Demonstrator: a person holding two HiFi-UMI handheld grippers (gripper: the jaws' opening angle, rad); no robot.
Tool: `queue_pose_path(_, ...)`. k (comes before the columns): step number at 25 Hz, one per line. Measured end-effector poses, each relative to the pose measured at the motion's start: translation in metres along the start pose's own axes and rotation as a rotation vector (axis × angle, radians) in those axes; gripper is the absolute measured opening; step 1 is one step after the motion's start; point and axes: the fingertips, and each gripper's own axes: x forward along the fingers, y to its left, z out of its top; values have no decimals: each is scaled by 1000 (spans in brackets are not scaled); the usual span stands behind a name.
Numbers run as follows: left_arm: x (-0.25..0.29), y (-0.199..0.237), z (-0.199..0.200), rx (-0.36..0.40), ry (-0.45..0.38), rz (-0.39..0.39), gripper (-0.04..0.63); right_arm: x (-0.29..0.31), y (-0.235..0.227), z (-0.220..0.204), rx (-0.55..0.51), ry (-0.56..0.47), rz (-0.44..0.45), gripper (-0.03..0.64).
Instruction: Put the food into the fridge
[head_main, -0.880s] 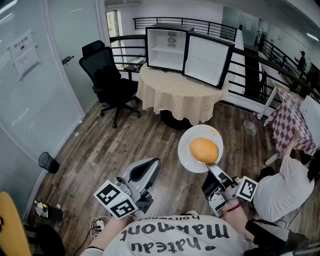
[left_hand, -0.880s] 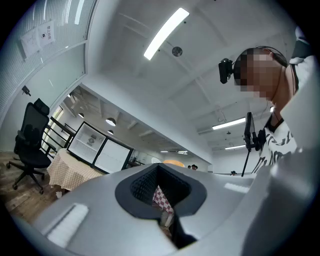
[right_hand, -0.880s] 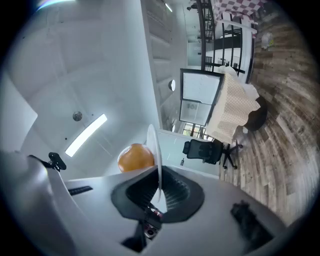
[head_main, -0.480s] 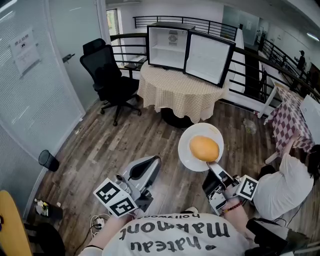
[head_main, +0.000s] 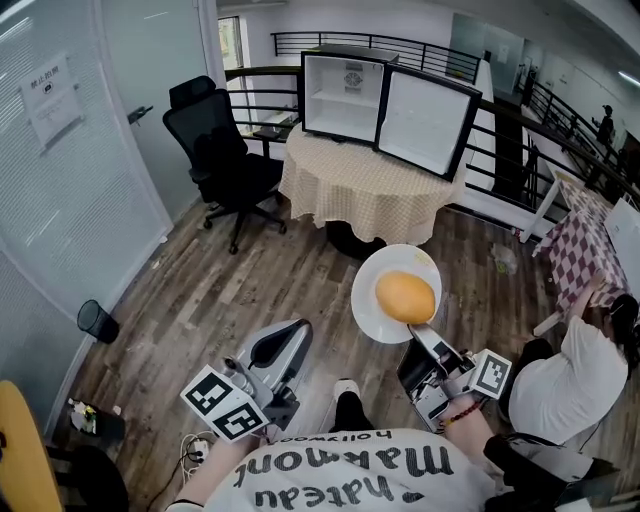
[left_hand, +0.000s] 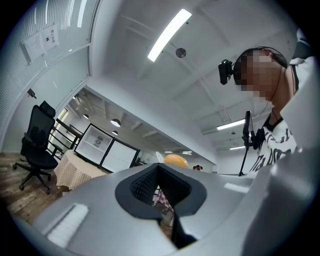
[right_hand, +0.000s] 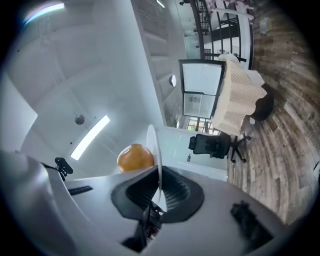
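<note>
Right gripper (head_main: 424, 336) grasping a round white plate (head_main: 378, 305) by its rim
A smooth orange round fruit (head_main: 405, 297) rests on the plate above the wooden plank floor (head_main: 230, 300); the left gripper (head_main: 292, 333) is clenched, empty.

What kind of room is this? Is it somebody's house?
Probably an office, not a house: there is a black swivel office chair, a frosted glass partition wall with a paper notice on it, and a black metal railing along an open upper level.

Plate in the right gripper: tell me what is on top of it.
One round orange food item lies on the plate, near its middle. The right gripper clamps the near rim and covers that bit. The surface under the food is hidden.
</note>
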Motion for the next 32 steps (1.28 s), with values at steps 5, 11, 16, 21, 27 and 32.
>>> queue_pose_path(5, 21, 39, 2, 12, -5, 27, 6, 37, -26, 23, 2, 15, 14, 23)
queue_pose_path(11, 67, 99, 12, 12, -7, 54, 6, 92, -60, 76, -7, 19, 36, 23)
queue_pose_path(16, 117, 150, 27, 14, -20, 71, 6, 136, -85, 128, -27, 34, 40, 23)
queue_pose_path(21, 166, 196, 31, 29, -26, 69, 6, 175, -115, 178, -33, 38, 45, 23)
queue_pose_path(27, 203, 247, 26, 20, -16, 107, 6, 211, -157, 224, -15, 36, 26, 23)
queue_pose_path(32, 216, 275, 17, 12, -7, 149, 6, 230, -186, 241, 9, 46, 17, 23)
